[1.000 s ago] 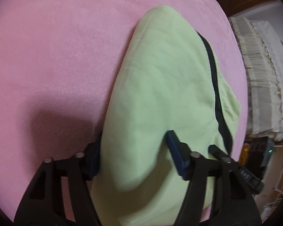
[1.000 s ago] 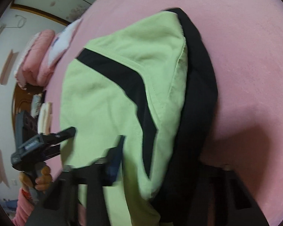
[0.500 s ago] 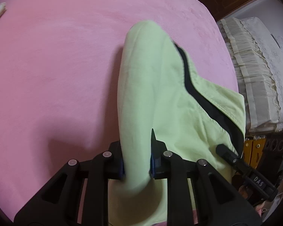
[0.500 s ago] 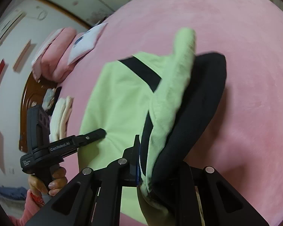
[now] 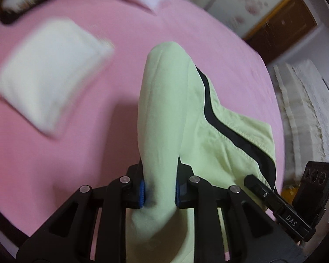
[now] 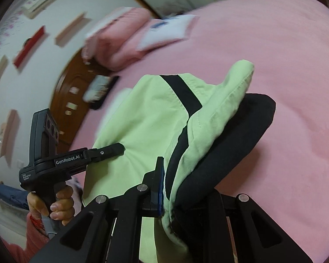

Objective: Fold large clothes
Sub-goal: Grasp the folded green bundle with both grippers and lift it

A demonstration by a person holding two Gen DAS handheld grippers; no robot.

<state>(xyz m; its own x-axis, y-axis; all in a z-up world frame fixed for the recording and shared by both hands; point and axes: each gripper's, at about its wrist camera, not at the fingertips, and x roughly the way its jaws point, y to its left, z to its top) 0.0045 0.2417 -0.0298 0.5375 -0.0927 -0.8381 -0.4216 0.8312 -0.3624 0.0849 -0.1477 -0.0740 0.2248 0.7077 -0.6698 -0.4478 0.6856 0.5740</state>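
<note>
Pale green cloth with a black stripe, the garment (image 5: 164, 118), hangs bunched above the pink bed (image 5: 76, 153) in the left wrist view, where the left gripper (image 5: 159, 189) has just clamped a thick fold between its blue pads, likely to lift one end clear for the fold. A white folded piece (image 5: 48, 87) lies well apart on the bed. In the right wrist view the right gripper (image 6: 171, 197), its jaws also just closed, pinches green cloth and black lining together, the other end of the garment (image 6: 147, 127), so it spans both tools; a hand (image 6: 54, 206) holds the left tool beside it.
</note>
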